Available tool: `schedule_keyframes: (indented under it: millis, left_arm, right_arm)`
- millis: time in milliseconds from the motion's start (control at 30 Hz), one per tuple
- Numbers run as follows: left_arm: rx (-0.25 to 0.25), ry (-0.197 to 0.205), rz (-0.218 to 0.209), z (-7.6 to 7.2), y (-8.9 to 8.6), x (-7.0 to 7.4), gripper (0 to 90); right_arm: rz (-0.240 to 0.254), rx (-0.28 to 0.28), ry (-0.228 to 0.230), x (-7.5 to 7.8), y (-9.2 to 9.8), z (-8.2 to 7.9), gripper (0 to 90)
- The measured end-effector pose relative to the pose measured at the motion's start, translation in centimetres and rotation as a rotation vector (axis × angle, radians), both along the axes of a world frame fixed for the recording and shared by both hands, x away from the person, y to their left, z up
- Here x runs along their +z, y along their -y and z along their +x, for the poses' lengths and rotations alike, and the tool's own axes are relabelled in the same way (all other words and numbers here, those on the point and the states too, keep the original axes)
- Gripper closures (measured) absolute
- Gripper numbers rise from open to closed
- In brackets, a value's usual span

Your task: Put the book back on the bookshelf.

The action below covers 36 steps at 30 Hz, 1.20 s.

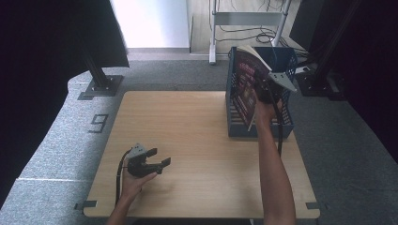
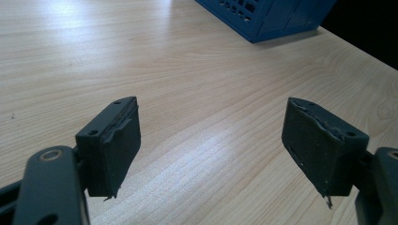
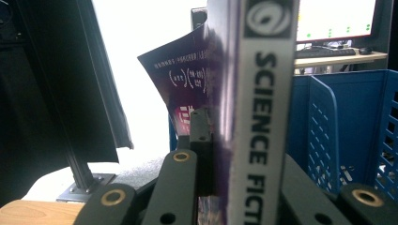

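Book (image 1: 245, 86) is clamped by the spine in the right gripper (image 1: 268, 89), held upright w/ long axis near vertical, directly above the blue file crate (image 1: 286, 124). Left gripper (image 1: 156, 161), released & empty, is rested on the bench (image 1: 197, 140), well apart.

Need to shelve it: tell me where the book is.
High view, far right: the book is clamped in the right claw, over the blue file rack.
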<state>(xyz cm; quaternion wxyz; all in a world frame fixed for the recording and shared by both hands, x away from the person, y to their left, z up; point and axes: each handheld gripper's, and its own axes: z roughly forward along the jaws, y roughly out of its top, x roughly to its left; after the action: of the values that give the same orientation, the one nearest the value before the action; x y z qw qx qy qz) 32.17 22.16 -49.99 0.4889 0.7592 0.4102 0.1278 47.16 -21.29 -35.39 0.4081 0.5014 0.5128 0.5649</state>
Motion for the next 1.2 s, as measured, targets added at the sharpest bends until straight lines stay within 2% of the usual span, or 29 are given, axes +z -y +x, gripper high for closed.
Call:
schedule_keyframes:
  millis: [700,1200]
  left_arm:
    - [0.012,0.005,-0.007,0.0,-0.5,0.2,19.9]
    - [0.020,0.010,-0.012,0.0,-0.7,0.3,19.9]
  right_arm:
    - [-0.003,-0.006,0.009,-0.3,-0.6,1.6,81.7]
    - [-0.001,-0.017,0.048,-0.1,-1.3,3.3,81.7]
